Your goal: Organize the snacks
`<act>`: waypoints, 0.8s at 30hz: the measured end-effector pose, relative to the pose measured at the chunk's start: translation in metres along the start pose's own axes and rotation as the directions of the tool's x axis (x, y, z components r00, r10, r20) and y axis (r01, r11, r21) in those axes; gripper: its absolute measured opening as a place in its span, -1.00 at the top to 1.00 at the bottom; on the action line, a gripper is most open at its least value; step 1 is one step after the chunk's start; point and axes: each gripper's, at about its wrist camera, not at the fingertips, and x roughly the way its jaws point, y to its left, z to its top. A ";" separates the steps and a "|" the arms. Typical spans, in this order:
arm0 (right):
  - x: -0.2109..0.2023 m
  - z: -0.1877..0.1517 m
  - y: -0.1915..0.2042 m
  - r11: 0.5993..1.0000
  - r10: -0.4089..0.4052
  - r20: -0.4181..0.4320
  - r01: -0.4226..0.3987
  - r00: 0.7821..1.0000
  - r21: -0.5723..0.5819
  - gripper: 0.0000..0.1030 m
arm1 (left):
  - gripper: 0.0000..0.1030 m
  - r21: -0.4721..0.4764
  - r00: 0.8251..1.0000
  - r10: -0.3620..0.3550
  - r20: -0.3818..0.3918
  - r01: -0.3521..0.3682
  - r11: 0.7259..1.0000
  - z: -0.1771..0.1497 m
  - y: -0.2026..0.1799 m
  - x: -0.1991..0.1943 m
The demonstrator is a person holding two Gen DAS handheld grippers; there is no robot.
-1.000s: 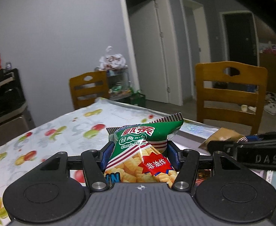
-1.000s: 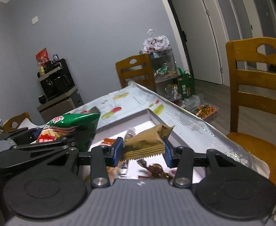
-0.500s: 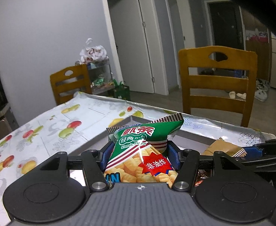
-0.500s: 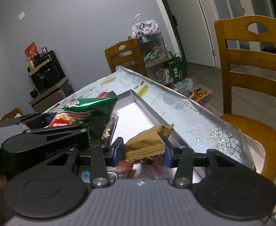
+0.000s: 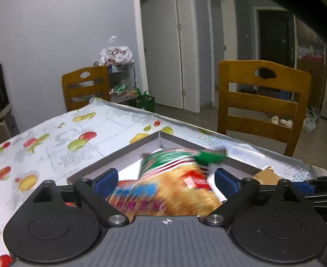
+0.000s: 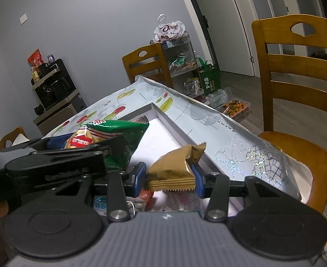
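My left gripper is open over a shallow white box on the table. A green chip bag shows motion-blurred between the spread blue pads, tipping down into the box. In the right wrist view the chip bag still sits by the left gripper. My right gripper is shut on a brown wafer packet, held above the box. The packet's corner shows in the left wrist view.
The table has a fruit-print cloth. Small wrapped snacks lie in the box below my right gripper. Wooden chairs stand at the table's far sides. A shelf with bags is behind.
My left gripper's jaws have opened wide and the chip bag has slipped free, dropping toward the box. Both grippers have moved forward over the box. The right gripper still holds its packet.
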 end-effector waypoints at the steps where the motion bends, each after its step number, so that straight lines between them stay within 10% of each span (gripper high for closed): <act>1: 0.000 0.000 0.000 1.000 -0.001 0.001 0.001 1.000 0.002 0.14 | -0.88 -0.007 1.000 0.001 0.000 -0.001 1.000 0.000 0.002 -0.002; 9: -0.007 0.003 0.004 0.999 0.025 0.021 -0.025 0.999 0.034 -0.39 | -0.98 -0.072 1.000 0.012 0.014 -0.011 0.997 -0.003 0.022 -0.024; 24: -0.040 0.003 0.037 0.999 0.042 0.059 -0.041 0.997 -0.018 -0.51 | -0.99 -0.104 0.998 0.010 0.056 -0.004 0.995 -0.010 0.039 -0.074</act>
